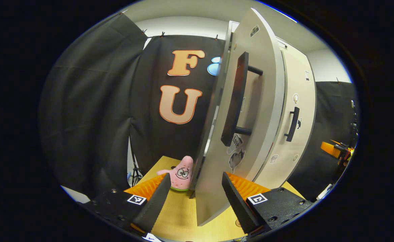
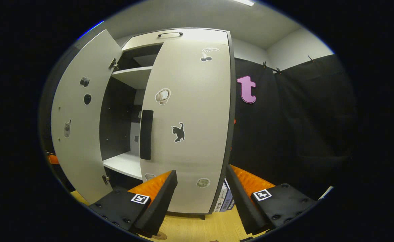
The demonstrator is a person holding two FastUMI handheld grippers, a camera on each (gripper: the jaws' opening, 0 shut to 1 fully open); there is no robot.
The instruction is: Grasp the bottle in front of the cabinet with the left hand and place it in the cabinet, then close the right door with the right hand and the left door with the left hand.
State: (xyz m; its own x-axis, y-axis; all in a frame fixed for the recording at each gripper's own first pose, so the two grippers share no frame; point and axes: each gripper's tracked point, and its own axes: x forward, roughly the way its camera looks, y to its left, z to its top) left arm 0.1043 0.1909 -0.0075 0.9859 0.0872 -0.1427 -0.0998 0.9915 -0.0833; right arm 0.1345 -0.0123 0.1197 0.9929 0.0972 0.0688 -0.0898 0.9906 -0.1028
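A staged recording booth, this: black cloth [image 2: 294,127] clipped up as walls, a sticker-dotted cabinet [image 2: 190,127] on a wooden surface [image 1: 180,215], a plush toy [image 1: 182,174], plain white room wall [image 2: 294,43] above.

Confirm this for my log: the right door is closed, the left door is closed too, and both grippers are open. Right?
Not quite. The left door is not closed: the right gripper view shows it swung open, with the shelves exposed behind it. The right door is closed, and the left gripper and right gripper are both open.
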